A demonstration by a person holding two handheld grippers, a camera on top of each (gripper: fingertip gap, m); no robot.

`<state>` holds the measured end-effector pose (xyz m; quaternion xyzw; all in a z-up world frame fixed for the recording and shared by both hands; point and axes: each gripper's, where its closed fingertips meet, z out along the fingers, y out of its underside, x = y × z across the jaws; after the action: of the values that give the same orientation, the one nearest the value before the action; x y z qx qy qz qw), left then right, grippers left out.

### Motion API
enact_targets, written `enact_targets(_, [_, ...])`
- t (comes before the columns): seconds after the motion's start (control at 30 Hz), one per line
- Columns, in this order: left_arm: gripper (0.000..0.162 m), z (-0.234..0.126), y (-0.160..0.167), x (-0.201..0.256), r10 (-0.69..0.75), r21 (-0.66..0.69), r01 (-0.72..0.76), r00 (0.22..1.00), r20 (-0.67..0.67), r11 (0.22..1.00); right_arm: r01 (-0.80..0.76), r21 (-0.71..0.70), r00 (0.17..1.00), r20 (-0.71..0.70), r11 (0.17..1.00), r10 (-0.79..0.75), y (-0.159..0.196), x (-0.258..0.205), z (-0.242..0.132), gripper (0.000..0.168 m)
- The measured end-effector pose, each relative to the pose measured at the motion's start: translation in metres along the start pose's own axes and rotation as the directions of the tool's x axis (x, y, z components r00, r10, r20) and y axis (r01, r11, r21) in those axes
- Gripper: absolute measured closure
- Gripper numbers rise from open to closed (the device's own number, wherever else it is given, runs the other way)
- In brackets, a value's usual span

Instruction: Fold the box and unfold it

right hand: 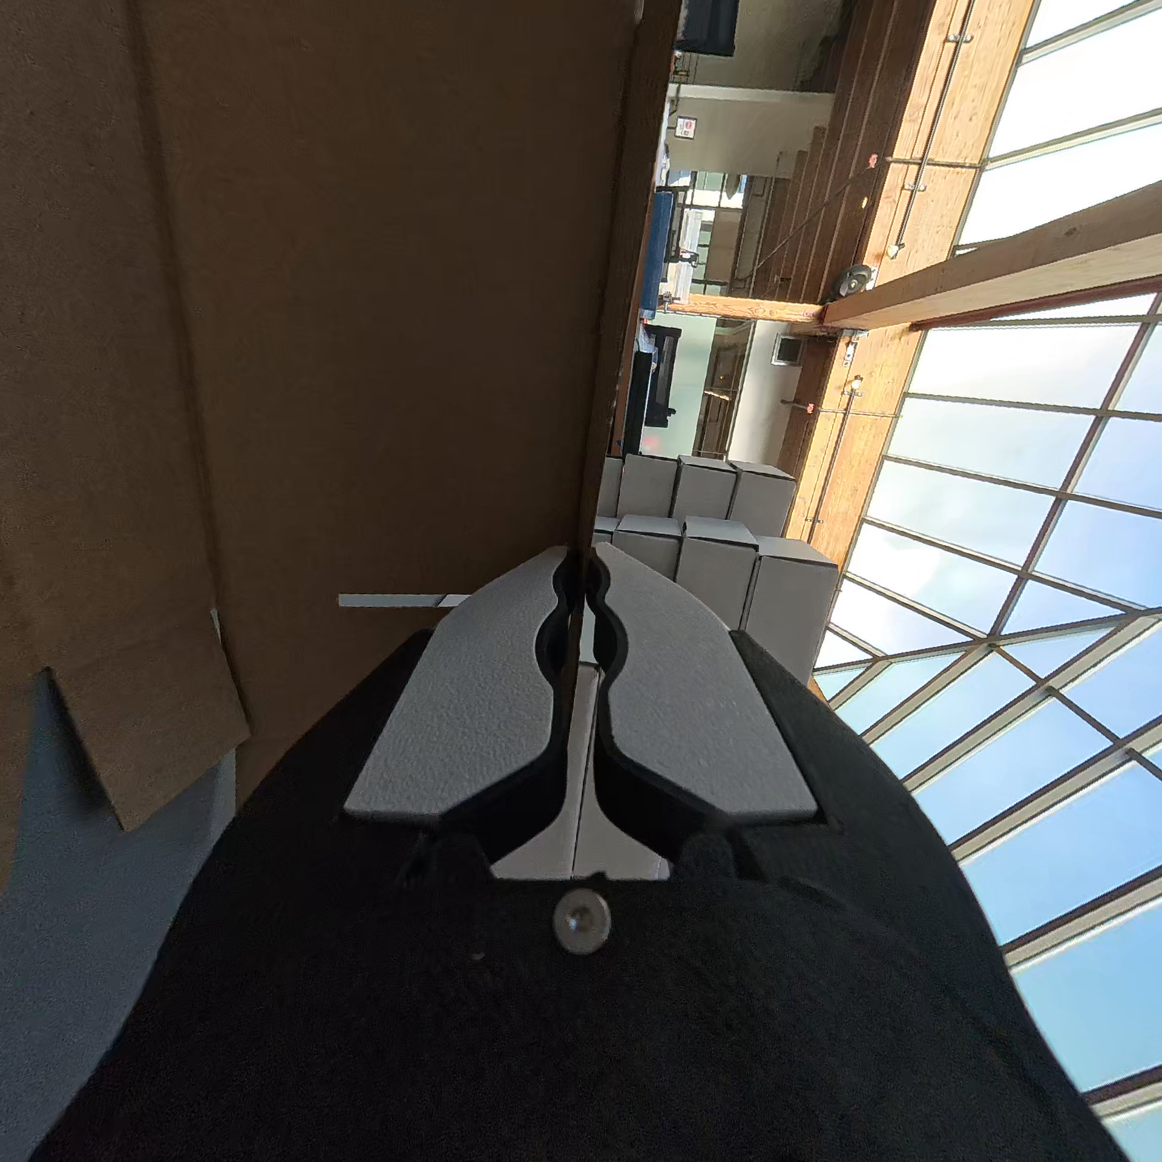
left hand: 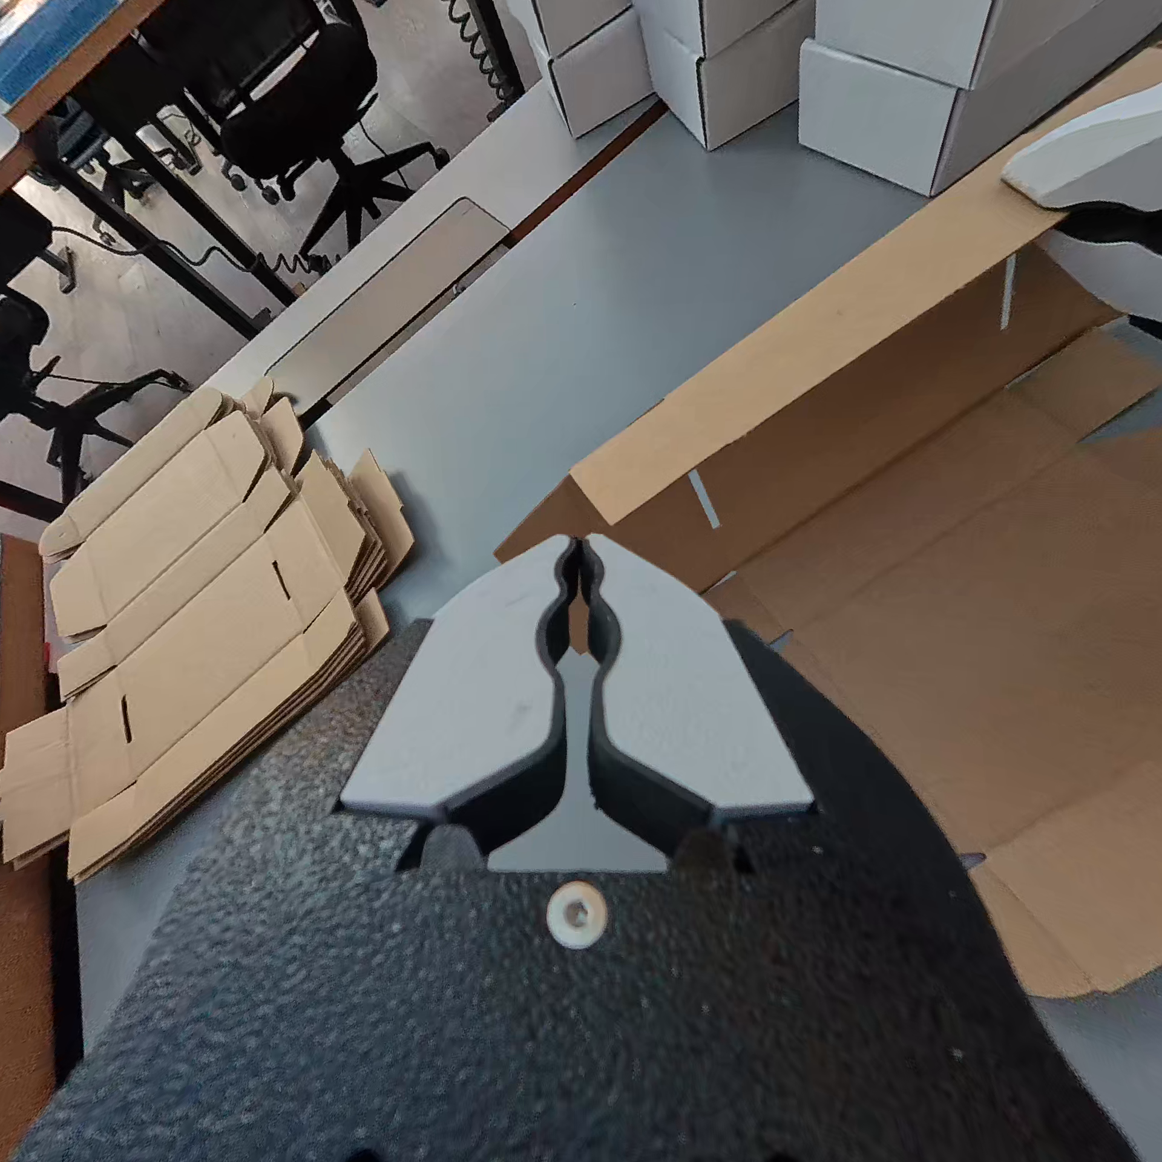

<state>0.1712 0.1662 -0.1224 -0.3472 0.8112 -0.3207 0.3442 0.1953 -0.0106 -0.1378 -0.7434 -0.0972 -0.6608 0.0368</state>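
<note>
Cardboard box (left hand: 912,566) wall edge between right claw (right hand: 581,566) tips.

brown box (left hand: 912,566), grey-and-black tongs (left hand: 579,553), white boxes (left hand: 880,113), grey table (left hand: 534,346)

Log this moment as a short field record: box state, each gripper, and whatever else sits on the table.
box: brown box partly folded on the grey table, one long wall raised, base flat
left gripper: left gripper with jaws shut at the near end of the raised wall; contact unclear
right gripper: right gripper with jaws shut on the wall's edge, at its far end
flat stack: flat blanks piled left of the box
white boxes: white boxes stacked at the table's far side
</note>
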Motion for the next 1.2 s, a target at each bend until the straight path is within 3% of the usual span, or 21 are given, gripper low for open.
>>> enact_targets(0.4, [0.162, 0.016, 0.022, 0.014, 0.028, -0.059, -0.032, 0.998, -0.062, 0.998, -0.004, 0.119, 0.994, -0.106, 0.993, 0.016, 0.000, -0.002, -0.021, 0.167])
enact_targets(0.6, [0.162, 0.025, 0.017, 0.003, 0.028, 0.019, -0.027, 1.000, -0.012, 0.999, 0.001, 0.211, 0.992, -0.120, 0.978, 0.024, -0.004, -0.004, -0.032, 0.167])
enact_targets(0.87, [0.162, 0.017, 0.023, 0.008, -0.027, 0.025, 0.030, 0.993, -0.113, 0.999, 0.081, 0.181, 0.984, -0.168, 0.980, -0.051, -0.006, -0.004, -0.042, 0.167])
enact_targets(1.03, [0.162, -0.011, 0.001, 0.021, 0.103, 0.088, -0.094, 0.989, -0.101, 0.992, 0.066, 0.179, 0.983, -0.183, 0.982, -0.033, -0.009, -0.004, -0.052, 0.167])
enact_targets(1.2, [0.162, 0.002, 0.004, 0.014, 0.291, -0.009, -0.291, 0.957, 0.008, 0.957, -0.008, 0.233, 0.979, -0.196, 0.972, 0.055, -0.012, -0.003, -0.059, 0.168])
